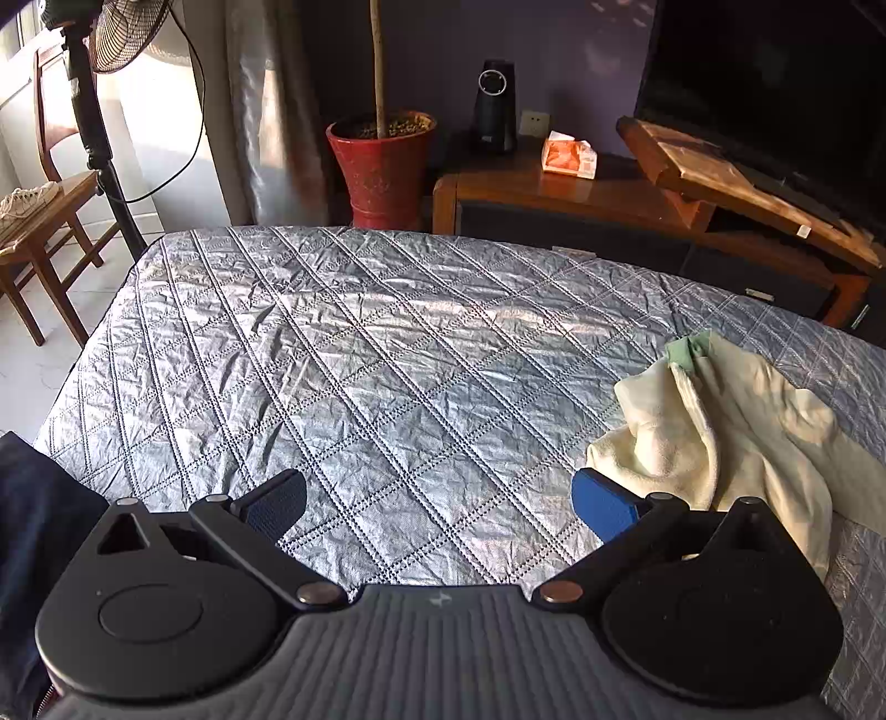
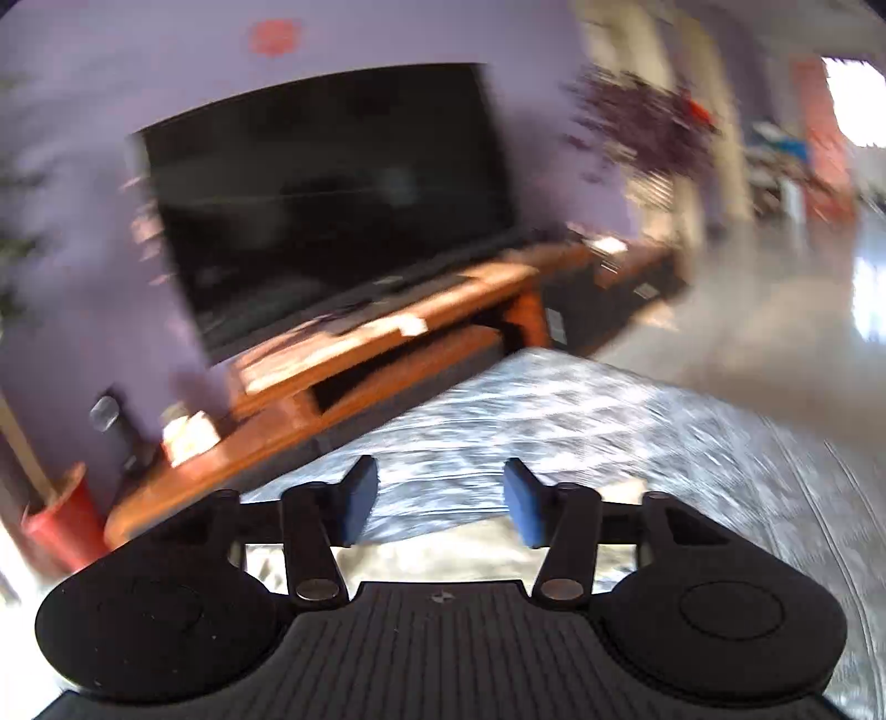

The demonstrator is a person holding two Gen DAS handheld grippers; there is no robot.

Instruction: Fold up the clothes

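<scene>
In the left wrist view my left gripper (image 1: 439, 501) has its jaws spread very wide, and nothing is between them; only the grey quilted bed (image 1: 354, 354) shows in the gap. The cream garment (image 1: 736, 421) lies crumpled on the bed at about 3 o'clock in this view, with a pale green edge at its far end. Its near part lies just beside the blue pad of the right-hand finger, and I cannot tell if they touch. At 12 o'clock, beyond the bed, I see a red plant pot (image 1: 379, 163), a black speaker (image 1: 493, 108) and an orange tissue pack (image 1: 570, 158) on a wooden TV stand (image 1: 554, 194). A fan (image 1: 127, 33) on a stand and a wooden chair (image 1: 50, 216) are at 10 o'clock.

The right wrist view is strongly blurred. My right gripper (image 2: 440, 507) has its jaws partly open, clearly narrower than the left, and they hold nothing. Beyond them is the bed, and at 11 o'clock a dark television (image 2: 332, 194) stands on the wooden stand. The garment I cannot make out in this view.
</scene>
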